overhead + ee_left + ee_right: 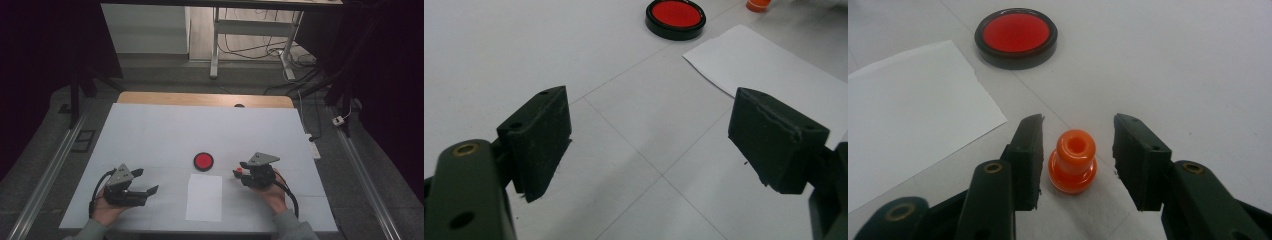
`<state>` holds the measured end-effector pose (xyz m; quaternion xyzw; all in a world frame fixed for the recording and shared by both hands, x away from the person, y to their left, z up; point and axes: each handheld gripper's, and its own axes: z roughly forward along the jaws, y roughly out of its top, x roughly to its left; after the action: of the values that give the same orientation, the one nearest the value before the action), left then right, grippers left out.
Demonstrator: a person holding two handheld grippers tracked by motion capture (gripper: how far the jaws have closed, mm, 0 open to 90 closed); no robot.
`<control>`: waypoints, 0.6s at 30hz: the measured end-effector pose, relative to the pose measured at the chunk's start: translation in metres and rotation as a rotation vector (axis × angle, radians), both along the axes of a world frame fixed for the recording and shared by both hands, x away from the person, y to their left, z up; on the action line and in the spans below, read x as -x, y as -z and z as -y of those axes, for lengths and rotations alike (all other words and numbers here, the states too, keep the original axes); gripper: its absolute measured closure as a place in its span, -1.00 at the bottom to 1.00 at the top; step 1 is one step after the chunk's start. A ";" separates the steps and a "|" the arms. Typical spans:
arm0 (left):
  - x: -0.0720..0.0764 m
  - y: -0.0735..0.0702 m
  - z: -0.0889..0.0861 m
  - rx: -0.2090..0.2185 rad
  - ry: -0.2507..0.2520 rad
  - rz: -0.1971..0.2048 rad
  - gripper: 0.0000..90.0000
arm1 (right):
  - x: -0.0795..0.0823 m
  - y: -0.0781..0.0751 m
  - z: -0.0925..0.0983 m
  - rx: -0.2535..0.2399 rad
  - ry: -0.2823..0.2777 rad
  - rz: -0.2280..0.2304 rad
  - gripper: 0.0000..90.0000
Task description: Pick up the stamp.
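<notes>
A small orange stamp-like knob point(1073, 162) stands upright on the white table, between the jaws of my right gripper point(1078, 122). A gap shows on each side of it, so the pads do not touch it. In the high view the right gripper point(238, 173) is at the right of the table with the knob point(239, 170) at its tips. A round black pad with a red top point(203, 161) point(1016, 36) lies just beyond. My left gripper point(148, 180) point(649, 135) stands open at the front left with nothing between its jaws.
A white sheet of paper point(204, 197) point(774, 70) point(908, 110) lies flat at the table's front middle, between the two hands. The white table cover point(150, 130) stretches far back. Desk legs and cables point(260, 50) stand on the floor behind.
</notes>
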<state>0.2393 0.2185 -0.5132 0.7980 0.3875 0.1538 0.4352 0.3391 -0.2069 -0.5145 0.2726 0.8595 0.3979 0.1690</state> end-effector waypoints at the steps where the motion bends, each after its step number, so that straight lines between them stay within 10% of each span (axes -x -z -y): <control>1: 0.000 0.000 0.000 0.000 0.000 0.000 -0.60 | 0.000 0.000 -0.001 0.001 -0.001 0.001 0.26; 18: 0.000 0.001 0.000 -0.002 -0.003 -0.001 -0.60 | -0.001 0.002 -0.001 0.008 -0.008 -0.001 0.51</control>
<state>0.2393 0.2190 -0.5138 0.7979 0.3885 0.1544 0.4342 0.3399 -0.2054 -0.5167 0.2686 0.8622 0.3951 0.1682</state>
